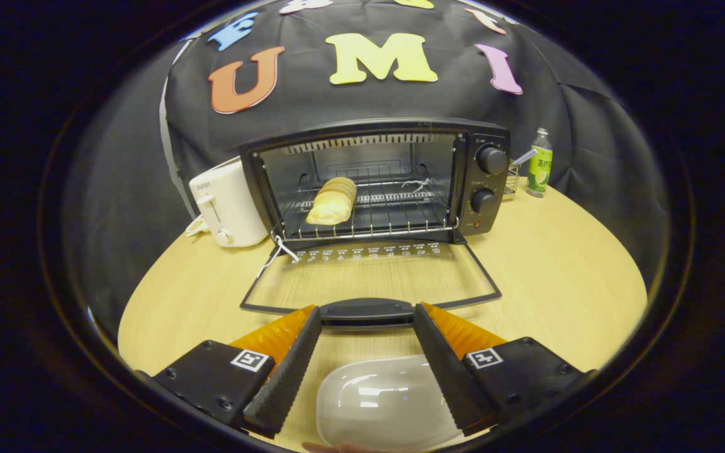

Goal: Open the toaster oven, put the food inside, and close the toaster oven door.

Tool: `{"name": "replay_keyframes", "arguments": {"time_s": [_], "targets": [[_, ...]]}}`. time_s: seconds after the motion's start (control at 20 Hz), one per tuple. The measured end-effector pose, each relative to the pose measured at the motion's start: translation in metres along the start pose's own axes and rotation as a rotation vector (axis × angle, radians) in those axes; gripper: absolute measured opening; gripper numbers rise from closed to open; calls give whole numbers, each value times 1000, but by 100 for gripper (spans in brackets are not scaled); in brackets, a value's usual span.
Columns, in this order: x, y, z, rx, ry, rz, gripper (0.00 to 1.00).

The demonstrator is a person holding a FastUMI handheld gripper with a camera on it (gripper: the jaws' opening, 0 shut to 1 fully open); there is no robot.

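The gripper (pixel 367 327) hung with its fingers spread wide and holding nothing, the tips flanking the ends of the dark plastic door handle (pixel 367 313) without visibly pressing on it. Below and between the fingers sat a glossy white oval dish (pixel 381 402), empty, on the pale wooden round table (pixel 557 277). Just ahead of the fingertips the glass-paned toaster oven door (pixel 369 277) lay folded down flat and fully open. Beyond it stood the black toaster oven (pixel 375 179), and inside, on its wire rack (pixel 400 217), rested the golden bread roll (pixel 332 201), toward the left of the cavity.

With the food already loaded and the dish bare, the closing of the door appeared to be the step in hand. That move seemed to call for catching the handle and swinging the door up on its hinge until it shut.

Farther off, a white pop-up toaster (pixel 227 204) stood to the left of the oven and a green-labelled bottle (pixel 540 163) to its right.
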State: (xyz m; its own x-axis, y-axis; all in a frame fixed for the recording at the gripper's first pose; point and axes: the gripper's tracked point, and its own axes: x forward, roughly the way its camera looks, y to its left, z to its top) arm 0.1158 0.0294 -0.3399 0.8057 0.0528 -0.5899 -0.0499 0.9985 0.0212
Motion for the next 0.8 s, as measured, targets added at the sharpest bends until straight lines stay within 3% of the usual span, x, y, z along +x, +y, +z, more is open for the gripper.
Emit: {"name": "replay_keyframes", "arguments": {"time_s": [0.2, 0.55, 0.8], "targets": [[14, -4, -22, 17, 80, -17, 99], [20, -4, -23, -20, 175, -85, 98], [19, -2, -15, 31, 136, -64, 98]]}}
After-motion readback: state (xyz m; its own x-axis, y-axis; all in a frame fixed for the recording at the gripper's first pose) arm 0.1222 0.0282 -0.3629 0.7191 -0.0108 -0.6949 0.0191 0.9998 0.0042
